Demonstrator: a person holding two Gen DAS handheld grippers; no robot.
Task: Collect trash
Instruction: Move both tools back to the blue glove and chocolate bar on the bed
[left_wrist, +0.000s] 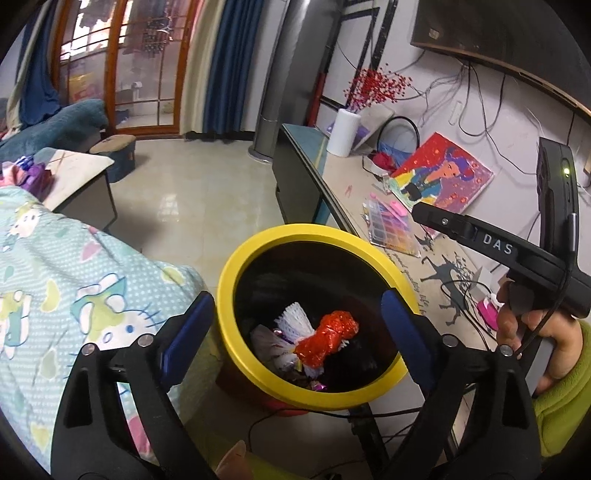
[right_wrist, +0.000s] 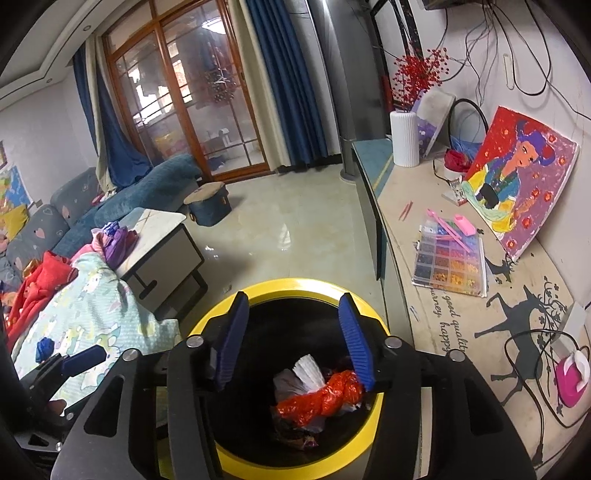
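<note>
A round bin with a yellow rim (left_wrist: 236, 266) (right_wrist: 280, 286) stands on the floor beside a low cabinet. Inside lie a crumpled red wrapper (left_wrist: 330, 341) (right_wrist: 325, 397), white foam netting (left_wrist: 293, 319) (right_wrist: 308, 371) and other scraps. My left gripper (left_wrist: 299, 332) is open and empty, its blue pads either side of the bin's mouth, above it. My right gripper (right_wrist: 295, 339) is open and empty, held over the bin. The right gripper's black body (left_wrist: 517, 258) shows in the left wrist view, held by a hand in a green sleeve.
A Hello Kitty blanket (left_wrist: 74, 288) (right_wrist: 88, 306) lies left of the bin. A low cabinet (right_wrist: 443, 314) on the right carries a bead box (right_wrist: 448, 262), a painting (right_wrist: 517, 181), a white vase (right_wrist: 404, 138) and cables. A coffee table (right_wrist: 162, 240) and sofa (right_wrist: 55, 221) stand behind, left.
</note>
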